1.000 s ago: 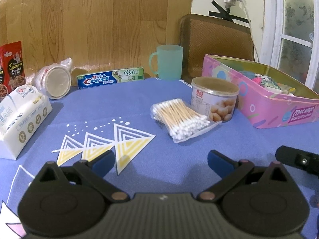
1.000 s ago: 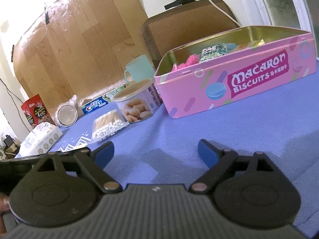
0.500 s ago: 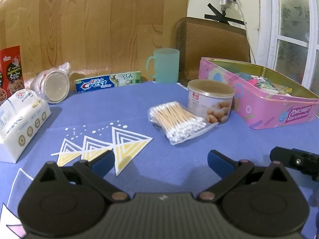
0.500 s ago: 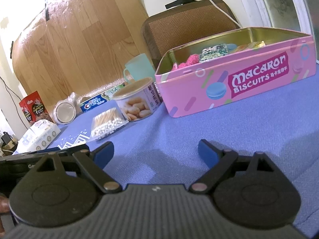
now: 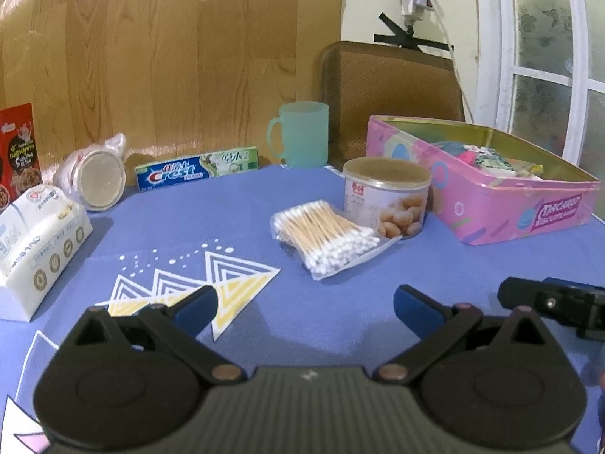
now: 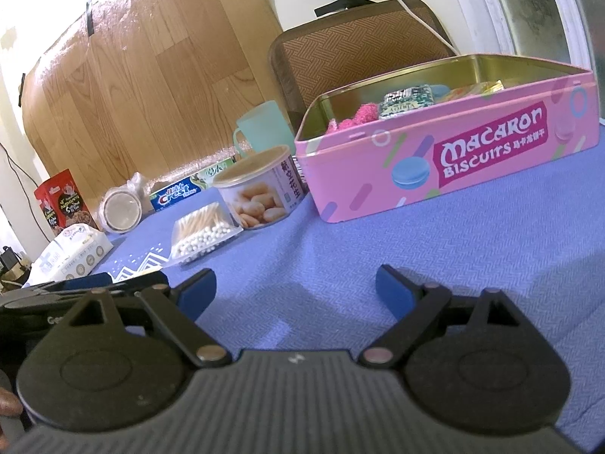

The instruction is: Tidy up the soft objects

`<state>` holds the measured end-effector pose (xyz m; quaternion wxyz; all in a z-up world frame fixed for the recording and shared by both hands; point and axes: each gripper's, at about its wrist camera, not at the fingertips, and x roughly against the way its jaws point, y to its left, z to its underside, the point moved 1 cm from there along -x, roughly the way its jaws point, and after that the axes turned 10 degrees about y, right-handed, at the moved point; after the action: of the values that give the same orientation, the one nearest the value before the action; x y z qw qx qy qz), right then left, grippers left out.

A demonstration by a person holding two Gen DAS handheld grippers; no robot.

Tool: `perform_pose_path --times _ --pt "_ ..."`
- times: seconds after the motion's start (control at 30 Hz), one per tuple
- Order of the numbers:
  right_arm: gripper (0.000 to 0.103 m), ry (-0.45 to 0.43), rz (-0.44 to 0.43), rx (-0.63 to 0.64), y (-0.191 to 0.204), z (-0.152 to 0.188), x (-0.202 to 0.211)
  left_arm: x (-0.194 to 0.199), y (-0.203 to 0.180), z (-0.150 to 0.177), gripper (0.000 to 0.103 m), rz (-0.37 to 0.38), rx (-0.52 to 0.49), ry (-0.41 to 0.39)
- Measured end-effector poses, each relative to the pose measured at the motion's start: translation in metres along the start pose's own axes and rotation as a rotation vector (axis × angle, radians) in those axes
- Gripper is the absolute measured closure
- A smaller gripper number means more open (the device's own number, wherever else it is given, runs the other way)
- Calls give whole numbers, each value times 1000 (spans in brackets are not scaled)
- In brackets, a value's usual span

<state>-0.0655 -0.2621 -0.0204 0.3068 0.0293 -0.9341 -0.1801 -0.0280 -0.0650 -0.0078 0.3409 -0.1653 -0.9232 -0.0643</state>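
So from where I'm sitting, both grippers hover low over the blue tablecloth (image 5: 340, 196), holding nothing. Going left to right: the tissue pack (image 5: 36, 242) is far left, ahead and to the left of my left gripper (image 5: 304, 304), whose jaws are spread wide. Its long axis seems to run away from me, toward the wall. Left hand is clearly nearer, so I'd guess it takes that one. Behind it a red box, too blurry to read, then a toothpaste box (image 5: 196, 168) reading "Crest". The cotton swab bag (image 5: 325, 238) lies almost dead ahead, angled toward the peanut can (image 5: 385, 200). Right gripper (image 6: 295, 293) is also wide open, facing the pink tin (image 6: 446, 155) marked "Macaron Biscuits", with soft stuff already inside.
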Motion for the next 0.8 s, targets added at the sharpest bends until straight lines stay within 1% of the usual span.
perform_pose_path --times 0.07,0.13,0.37,0.47,0.67,0.8 --pt "10 0 2 2 0 0 0 -4 0 -2 0 -10 1 31" --pt "10 1 5 5 1 0 0 -7 3 -3 0 2 14 49" --pt "10 3 15 15 2 0 -1 -8 13 -3 0 6 81 56" --pt "10 7 29 24 5 0 -1 -7 17 -2 0 -4 110 44" --pt "10 24 83 73 15 0 -3 0 25 0 0 10 163 1" --pt "10 26 80 87 23 -3 -3 4 31 2 0 24 193 -26"
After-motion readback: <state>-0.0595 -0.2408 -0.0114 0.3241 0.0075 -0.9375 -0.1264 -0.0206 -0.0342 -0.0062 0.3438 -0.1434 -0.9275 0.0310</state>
